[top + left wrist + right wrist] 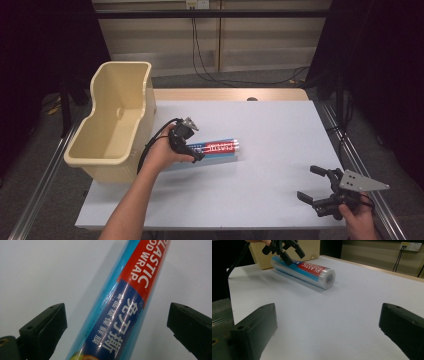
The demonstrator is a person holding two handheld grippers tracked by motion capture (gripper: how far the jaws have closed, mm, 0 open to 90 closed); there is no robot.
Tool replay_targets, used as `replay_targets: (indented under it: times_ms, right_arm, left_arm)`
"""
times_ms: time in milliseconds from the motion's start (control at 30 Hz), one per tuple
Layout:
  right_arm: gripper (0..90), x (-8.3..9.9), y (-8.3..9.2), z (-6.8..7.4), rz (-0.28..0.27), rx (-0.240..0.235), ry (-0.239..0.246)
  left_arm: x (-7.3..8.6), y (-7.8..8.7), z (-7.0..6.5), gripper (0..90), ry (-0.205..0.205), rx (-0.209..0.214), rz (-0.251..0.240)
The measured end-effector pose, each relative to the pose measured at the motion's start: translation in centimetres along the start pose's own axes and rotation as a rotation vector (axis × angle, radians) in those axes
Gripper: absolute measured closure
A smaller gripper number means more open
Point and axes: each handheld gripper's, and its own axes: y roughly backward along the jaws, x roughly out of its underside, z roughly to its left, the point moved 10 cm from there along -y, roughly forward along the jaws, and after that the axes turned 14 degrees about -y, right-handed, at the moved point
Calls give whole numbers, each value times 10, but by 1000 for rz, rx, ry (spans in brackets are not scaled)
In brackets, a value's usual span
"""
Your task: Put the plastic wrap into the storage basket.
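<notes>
1. The clear-wrapped roll of plastic food wrap with its red and blue label lies on its side near the middle of my white counter, one end pointing toward the cream plastic bin.
2. My left gripper straddles its bin-side end, fingers spread wide either side, not yet pressing; I judge this a pickup.
3. My right gripper rests apart, fingers wide and empty.
</notes>
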Motion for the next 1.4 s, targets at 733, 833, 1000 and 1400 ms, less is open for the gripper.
replay_targets:
  times_ms: [733, 833, 1000, 1400]
  right_arm:
    - [15, 2, -3, -1, 15, -7, -4]
    - [15, 2, -3, -2, 13, -6, -4]
    - [15, 2, -2, -4, 12, -4, -7]
    - [15, 2, -2, -5, 11, -3, -10]
  left_arm:
    - [17, -23, 2, 69, -51, 60, 151]
    - [17, -26, 1, 69, -67, 70, 160]
    - [17, -31, -2, 78, -69, 76, 163]
    - [21, -34, -2, 145, -106, 82, 195]
